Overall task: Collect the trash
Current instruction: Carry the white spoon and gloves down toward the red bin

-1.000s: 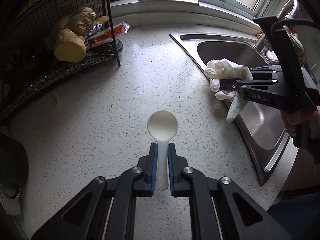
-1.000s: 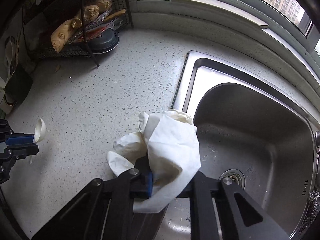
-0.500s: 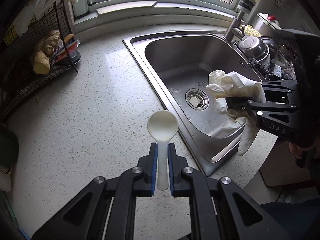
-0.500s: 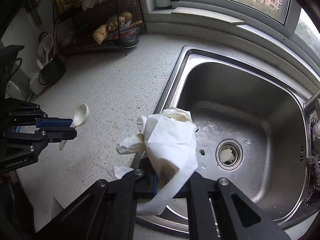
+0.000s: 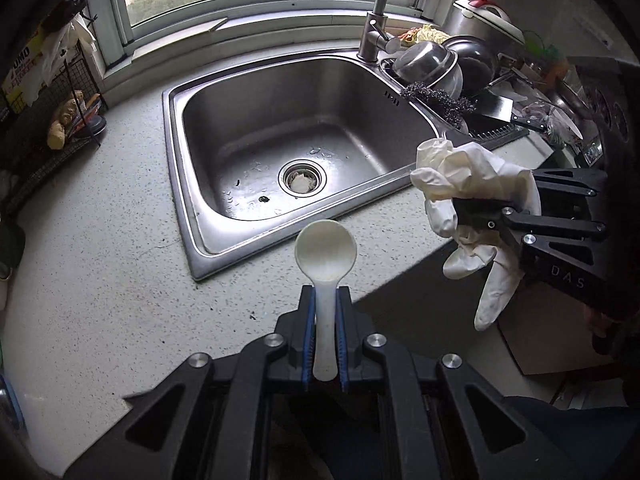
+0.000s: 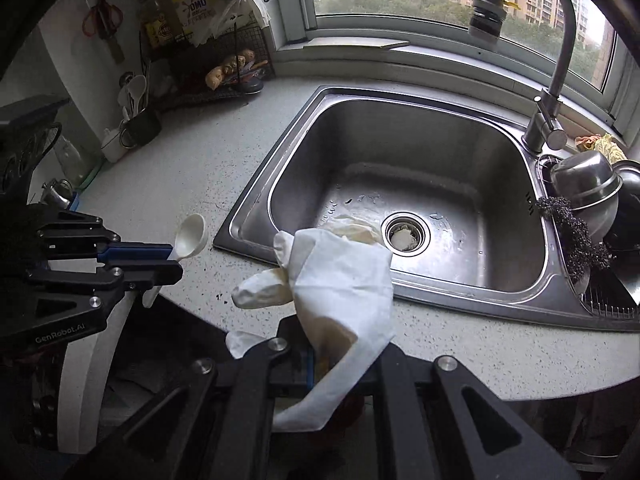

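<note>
My left gripper (image 5: 325,296) is shut on the handle of a white plastic spoon (image 5: 325,254), bowl forward, held above the counter's front edge. In the right wrist view the same spoon (image 6: 192,236) sticks out of the left gripper (image 6: 176,260) at the left. My right gripper (image 6: 320,360) is shut on a crumpled white disposable glove (image 6: 340,276), whose fingers dangle over its jaws. From the left wrist camera the glove (image 5: 472,192) and right gripper (image 5: 456,210) hang at the right, past the counter edge.
A steel sink (image 5: 208,240) with a drain strainer (image 5: 302,176) lies ahead, with a tall faucet (image 6: 556,80) behind it. Steel bowls (image 5: 432,64) and a scouring pad (image 5: 436,100) crowd the right. A wire rack (image 6: 224,64) with ginger stands at the back left. The speckled countertop (image 5: 100,272) ends just below the grippers.
Both grippers have pulled back and risen from the counter, each still holding its item. The view now takes in the whole sink, the faucet and the counter's front edge.
</note>
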The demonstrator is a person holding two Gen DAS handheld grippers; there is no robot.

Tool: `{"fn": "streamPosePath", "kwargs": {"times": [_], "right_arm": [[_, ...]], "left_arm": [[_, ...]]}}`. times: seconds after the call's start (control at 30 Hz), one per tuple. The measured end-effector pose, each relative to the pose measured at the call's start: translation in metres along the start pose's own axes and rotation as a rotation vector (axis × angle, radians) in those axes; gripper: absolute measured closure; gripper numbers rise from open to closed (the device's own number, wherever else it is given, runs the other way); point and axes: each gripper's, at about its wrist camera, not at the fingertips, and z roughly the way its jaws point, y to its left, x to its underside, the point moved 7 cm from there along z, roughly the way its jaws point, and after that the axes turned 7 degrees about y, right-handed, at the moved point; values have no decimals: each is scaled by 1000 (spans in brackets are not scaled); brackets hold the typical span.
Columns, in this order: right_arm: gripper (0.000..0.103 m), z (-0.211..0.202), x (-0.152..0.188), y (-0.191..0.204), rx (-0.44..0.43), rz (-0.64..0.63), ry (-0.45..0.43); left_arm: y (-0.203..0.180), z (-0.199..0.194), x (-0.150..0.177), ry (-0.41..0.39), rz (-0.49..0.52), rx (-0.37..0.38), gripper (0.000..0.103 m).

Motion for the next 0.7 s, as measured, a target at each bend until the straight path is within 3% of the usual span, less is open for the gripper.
{"fn": "streamPosePath", "kwargs": {"times": [0.13, 0.3, 0.5, 0.7], "right_arm": [[97, -17, 38, -14, -4, 8, -6], [96, -21, 77, -24, -15, 17, 19], [97, -8, 127, -30, -37, 51, 71], [97, 35, 161, -35, -59, 131, 128]], "left_arm": [[-47, 2, 20, 14, -9, -33, 94], [-92, 16, 48, 44, -24, -15, 94], [-119, 42, 78, 107, -27, 5, 94], [-115, 95, 107, 204, -51, 4, 94]]}}
